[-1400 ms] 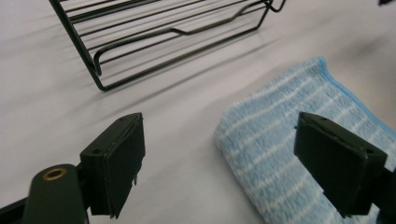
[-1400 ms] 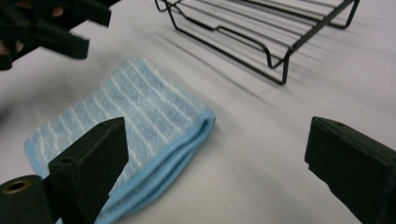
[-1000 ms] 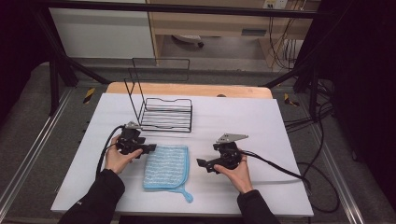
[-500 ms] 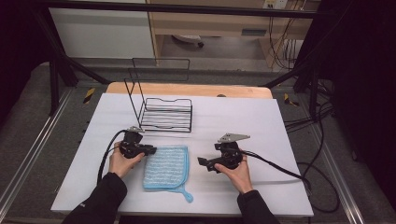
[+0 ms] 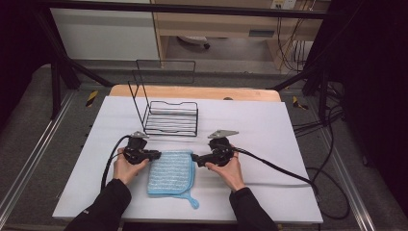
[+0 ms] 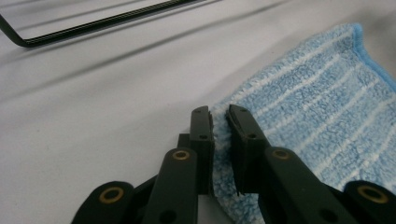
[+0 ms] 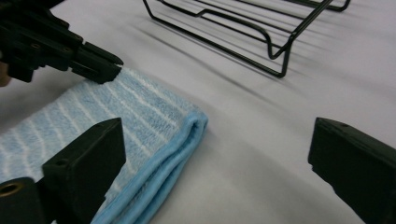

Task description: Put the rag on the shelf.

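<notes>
Now the left gripper (image 6: 219, 116), its jaws just closing, pinches the far left corner of the folded cloth (image 5: 172, 171) near the table's (image 5: 288, 144) front edge; the right gripper (image 7: 215, 163) gapes wide at the cloth's right corner, bare tabletop beyond, rack (image 5: 171, 118) behind

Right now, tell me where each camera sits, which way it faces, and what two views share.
High view: above the person's side, looking forward and down on the table; forearms and both grippers show.
Left gripper view: on the left gripper, facing the blue cloth; jaws pinch its corner.
Right gripper view: on the right gripper, jaws wide, facing the cloth's folded edge.
Both gripper views share the cloth and wire rack.
</notes>
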Motion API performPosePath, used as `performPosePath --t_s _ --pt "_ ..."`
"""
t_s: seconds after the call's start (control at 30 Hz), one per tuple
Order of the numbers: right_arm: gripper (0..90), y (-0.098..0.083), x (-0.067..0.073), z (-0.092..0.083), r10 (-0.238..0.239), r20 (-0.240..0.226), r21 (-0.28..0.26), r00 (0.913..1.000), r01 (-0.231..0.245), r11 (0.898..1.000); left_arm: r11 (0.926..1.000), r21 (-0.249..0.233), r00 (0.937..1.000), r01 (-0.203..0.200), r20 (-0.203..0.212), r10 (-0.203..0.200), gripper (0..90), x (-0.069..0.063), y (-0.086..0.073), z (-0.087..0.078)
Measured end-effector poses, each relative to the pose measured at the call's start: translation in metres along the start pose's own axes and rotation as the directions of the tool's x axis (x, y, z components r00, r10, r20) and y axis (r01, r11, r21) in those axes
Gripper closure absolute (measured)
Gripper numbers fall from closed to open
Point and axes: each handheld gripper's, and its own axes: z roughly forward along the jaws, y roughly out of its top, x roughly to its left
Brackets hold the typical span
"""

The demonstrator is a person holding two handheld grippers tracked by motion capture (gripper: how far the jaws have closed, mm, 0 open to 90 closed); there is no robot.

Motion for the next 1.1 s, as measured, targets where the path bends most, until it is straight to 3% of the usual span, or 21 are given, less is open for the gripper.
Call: performPosePath --t_s 0.1,0.13,0.3,0.57,0.73,0.9,1.1 --pt "13.3 0.001 0.0 0.012 0.002 0.003 0.032 1.0 -0.002 0.999 1.0 0.001 1.0 -0.006 0.001 0.006 80.1 0.0 0.0 0.0" --pt "22.5 -0.001 0.001 0.023 0.017 0.002 0.038 0.9998 -0.017 0.999 1.0 -0.002 1.0 -0.008 -0.001 0.008 80.1 0.0 0.0 0.0" --pt "37.4 -0.003 -0.001 0.039 0.042 -0.002 0.05 0.9991 -0.042 0.998 0.9998 -0.011 0.9999 -0.014 -0.008 0.014 80.1 -0.001 -0.001 0.001" --pt "66.2 -0.002 -0.001 0.041 0.079 -0.07 0.074 0.9944 -0.074 0.995 0.9995 -0.019 0.9995 -0.027 -0.015 0.027 80.1 -0.002 -0.002 0.001" --pt "73.1 -0.002 0.0 0.041 0.112 -0.084 0.095 0.9901 -0.104 0.99 0.999 -0.024 0.9991 -0.039 -0.015 0.039 80.0 -0.002 -0.003 0.001" --pt "77.2 -0.002 0.0 0.042 0.149 -0.092 0.109 0.9846 -0.138 0.984 0.9996 -0.024 0.9999 -0.017 0.002 0.017 80.1 0.0 -0.003 0.0" --pt "81.2 0.0 0.0 0.039 0.158 -0.093 0.113 0.983 -0.147 0.983 0.9986 -0.032 0.9991 -0.042 0.0 0.042 82.2 -0.001 -0.002 -0.001"
